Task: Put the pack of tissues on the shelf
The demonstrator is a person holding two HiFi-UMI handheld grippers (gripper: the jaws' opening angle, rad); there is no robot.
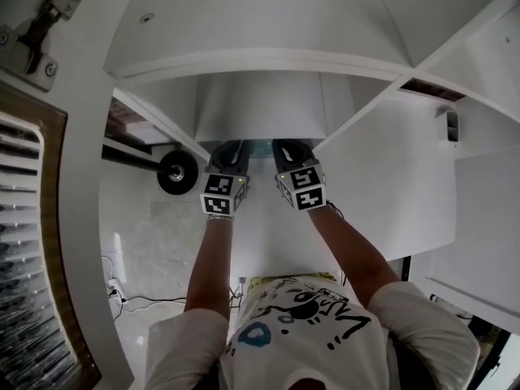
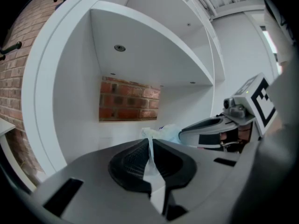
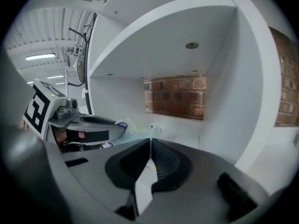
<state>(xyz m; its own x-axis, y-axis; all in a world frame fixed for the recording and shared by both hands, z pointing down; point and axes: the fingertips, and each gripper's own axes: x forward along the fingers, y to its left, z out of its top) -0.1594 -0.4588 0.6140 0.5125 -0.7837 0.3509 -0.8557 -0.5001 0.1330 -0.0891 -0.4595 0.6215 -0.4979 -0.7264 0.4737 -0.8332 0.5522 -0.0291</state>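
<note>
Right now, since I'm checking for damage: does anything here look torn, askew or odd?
Nothing looks torn or spilled. The one oddity: the left gripper and right gripper hold the pack of tissues only by thin folds of its wrapper.

Industrial-looking interior: corrugated ceiling, brick wall, white shelf unit.

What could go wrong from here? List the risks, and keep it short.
1. The left gripper and the right gripper each pinch only a thin fold of the wrapper of the pack of tissues. The film may slip or tear, and the pack could drop.
2. The grippers are close side by side at the shelf opening. They may knock each other or its wall.
</note>
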